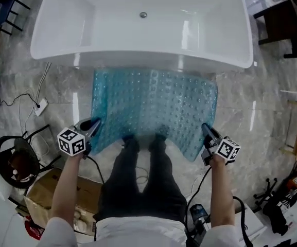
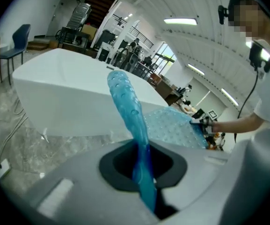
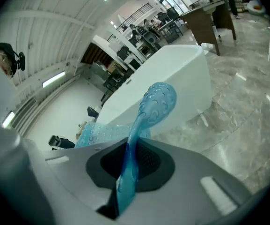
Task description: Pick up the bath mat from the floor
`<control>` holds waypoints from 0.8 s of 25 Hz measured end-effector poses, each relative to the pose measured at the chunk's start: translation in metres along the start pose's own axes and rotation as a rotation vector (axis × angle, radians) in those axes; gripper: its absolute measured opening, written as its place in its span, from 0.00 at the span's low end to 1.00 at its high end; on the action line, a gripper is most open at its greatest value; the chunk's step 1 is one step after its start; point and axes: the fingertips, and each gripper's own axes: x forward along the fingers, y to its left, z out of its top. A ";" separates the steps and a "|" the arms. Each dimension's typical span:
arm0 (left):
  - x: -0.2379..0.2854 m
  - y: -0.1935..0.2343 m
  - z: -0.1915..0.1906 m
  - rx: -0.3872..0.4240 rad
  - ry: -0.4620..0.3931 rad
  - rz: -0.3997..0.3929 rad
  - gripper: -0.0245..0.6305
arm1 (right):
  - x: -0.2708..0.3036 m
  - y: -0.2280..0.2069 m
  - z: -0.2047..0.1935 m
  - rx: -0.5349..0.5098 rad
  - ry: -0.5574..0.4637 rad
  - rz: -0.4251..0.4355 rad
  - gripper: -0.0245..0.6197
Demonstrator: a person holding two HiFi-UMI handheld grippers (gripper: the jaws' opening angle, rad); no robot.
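The translucent blue bath mat (image 1: 156,107), covered in small bumps, hangs spread between my two grippers in front of the white bathtub (image 1: 143,22). My left gripper (image 1: 92,125) is shut on the mat's near left corner, and that edge of the mat (image 2: 130,111) runs up from between the jaws. On the other side, my right gripper (image 1: 206,131) is shut on the near right corner, where the mat (image 3: 149,111) curls above the jaws. The mat sags in the middle over my legs.
The marble floor (image 1: 261,112) surrounds the tub. A black stool (image 1: 14,158) and a cardboard box (image 1: 45,194) stand at near left, with a cable and plug (image 1: 39,106) on the floor. Dark furniture (image 1: 284,22) stands at far right.
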 end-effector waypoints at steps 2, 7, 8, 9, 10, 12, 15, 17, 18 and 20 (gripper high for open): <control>-0.040 -0.041 0.019 0.007 -0.010 -0.030 0.07 | -0.039 0.047 0.002 0.013 -0.031 0.011 0.07; -0.118 -0.127 0.049 0.010 -0.046 -0.088 0.07 | -0.121 0.140 0.007 -0.038 -0.104 0.044 0.08; -0.129 -0.140 0.053 0.011 -0.056 -0.091 0.07 | -0.134 0.154 0.009 -0.048 -0.122 0.056 0.08; -0.138 -0.153 0.058 0.011 -0.068 -0.093 0.07 | -0.147 0.167 0.013 -0.056 -0.140 0.068 0.08; -0.146 -0.165 0.062 0.008 -0.084 -0.095 0.07 | -0.161 0.179 0.016 -0.064 -0.155 0.078 0.08; -0.161 -0.191 0.066 -0.009 -0.122 -0.098 0.07 | -0.190 0.198 0.017 -0.076 -0.175 0.100 0.08; -0.180 -0.236 0.061 -0.035 -0.188 -0.097 0.07 | -0.237 0.211 0.010 -0.093 -0.193 0.143 0.08; -0.189 -0.264 0.052 -0.040 -0.227 -0.088 0.07 | -0.267 0.212 0.002 -0.113 -0.208 0.171 0.08; -0.193 -0.276 0.045 -0.043 -0.242 -0.082 0.07 | -0.281 0.212 -0.002 -0.122 -0.213 0.183 0.08; -0.200 -0.302 0.030 -0.054 -0.269 -0.075 0.07 | -0.307 0.213 -0.010 -0.136 -0.216 0.206 0.08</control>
